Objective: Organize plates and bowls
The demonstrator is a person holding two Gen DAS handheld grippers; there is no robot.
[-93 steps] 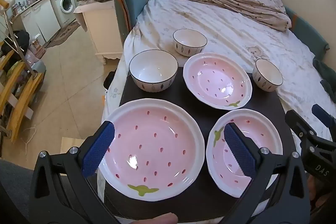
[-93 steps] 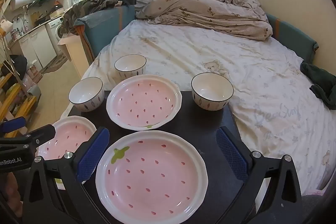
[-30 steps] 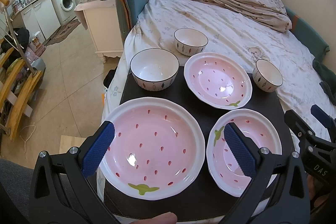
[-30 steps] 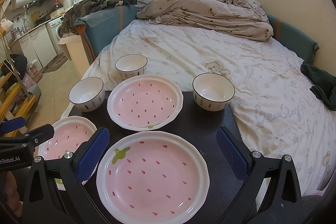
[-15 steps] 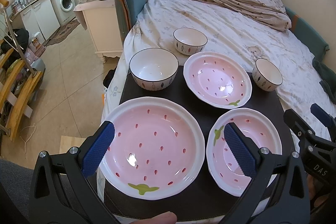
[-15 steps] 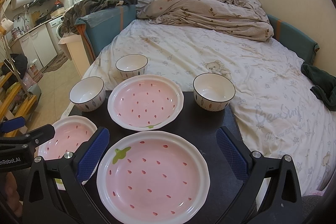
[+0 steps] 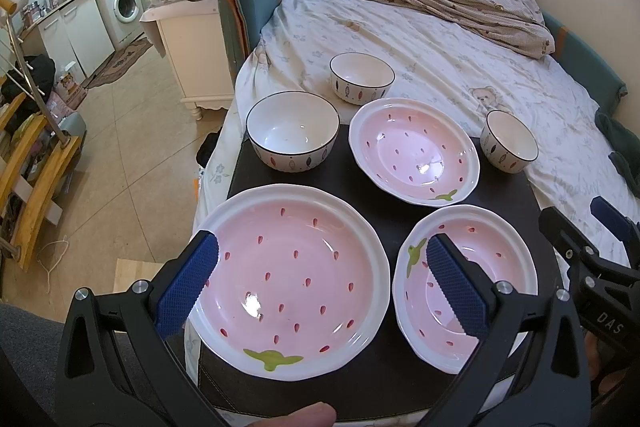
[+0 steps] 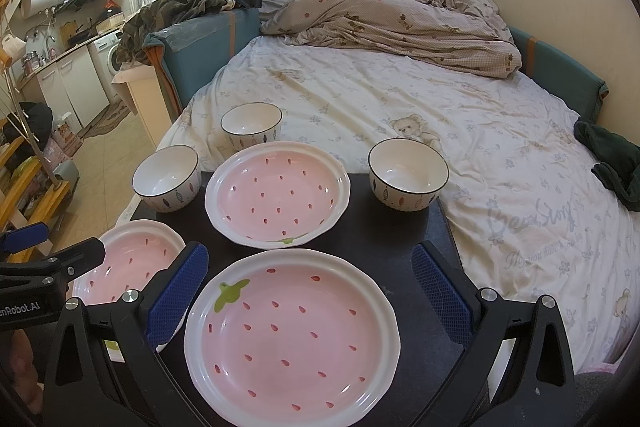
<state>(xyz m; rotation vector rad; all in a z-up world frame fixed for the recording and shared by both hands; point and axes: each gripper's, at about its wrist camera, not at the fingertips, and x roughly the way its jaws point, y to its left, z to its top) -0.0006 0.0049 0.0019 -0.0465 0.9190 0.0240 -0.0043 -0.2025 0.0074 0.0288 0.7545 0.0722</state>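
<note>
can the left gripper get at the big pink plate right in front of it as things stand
Probably yes. The left gripper is open, its fingers spread about as wide as the big pink plate just below it. Nothing lies on the plate or between it and the gripper; the neighbouring plate sits close beside, apart.

three pink plates with strawberry seed marks sit on the dark board: one near plate on the left (image 7: 292, 279), one near plate on the right (image 7: 464, 283), and one far plate in the middle (image 7: 414, 151). three white bowls with dark rims stand around them: a left bowl (image 7: 292, 137) on the board's far left corner, a back bowl (image 7: 362, 77) on the bed sheet behind the board, and a right bowl (image 7: 509, 141) at the board's far right corner. there is one dark board (image 7: 352, 183) under the dishes. two grippers show: the left gripper (image 7: 322, 281) and the right gripper (image 8: 306, 287), each with two blue padded fingers spread wide.
</note>
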